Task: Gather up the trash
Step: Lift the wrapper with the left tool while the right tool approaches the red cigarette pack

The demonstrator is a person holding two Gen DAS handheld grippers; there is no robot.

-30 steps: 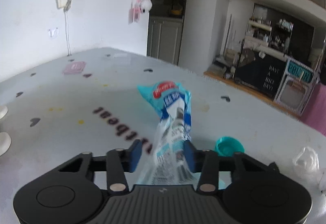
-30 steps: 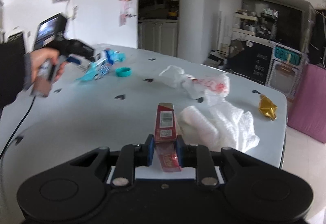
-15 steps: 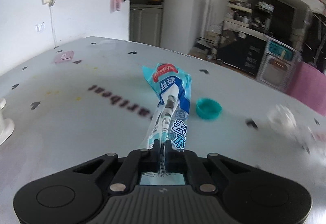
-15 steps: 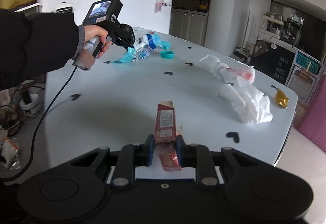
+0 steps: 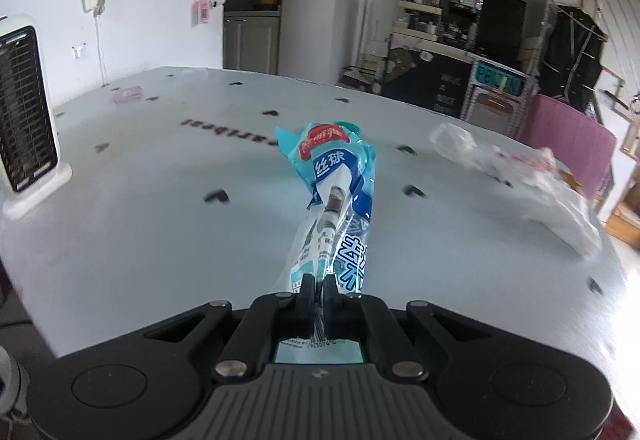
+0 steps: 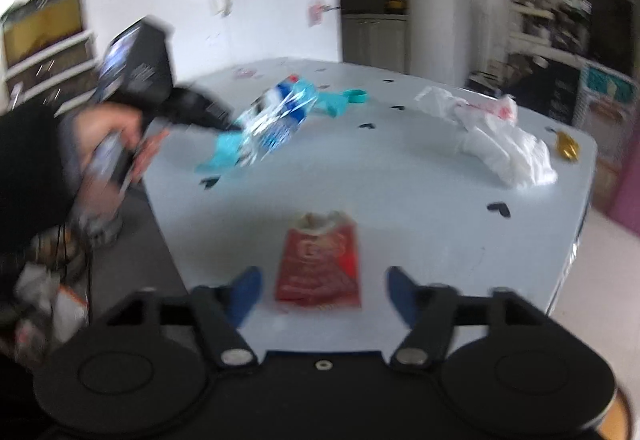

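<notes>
My left gripper [image 5: 319, 286] is shut on the tail of a blue and white plastic wrapper [image 5: 340, 176], which sticks up and forward over the white table [image 5: 160, 240]. The right wrist view shows a hand carrying that gripper [image 6: 234, 126] at the table's left edge, with the wrapper [image 6: 276, 120] hanging from it. My right gripper [image 6: 322, 294] has its jaws opening. A red carton [image 6: 320, 264] sits loose between its blue fingers [image 6: 244, 292], and neither one touches it. The picture is blurred.
Crumpled white plastic bags [image 6: 508, 148] lie at the table's right side, a gold wrapper [image 6: 566, 150] at its far right corner, a teal cap [image 6: 356, 95] at the back. A white heater [image 5: 24, 112] stands on the left. Floor clutter [image 6: 40, 300] lies below the left edge.
The left jaws closed on the wrapper and carried it off towards the table's left edge. The right jaws spread off the red carton, which now shows its broad face.
</notes>
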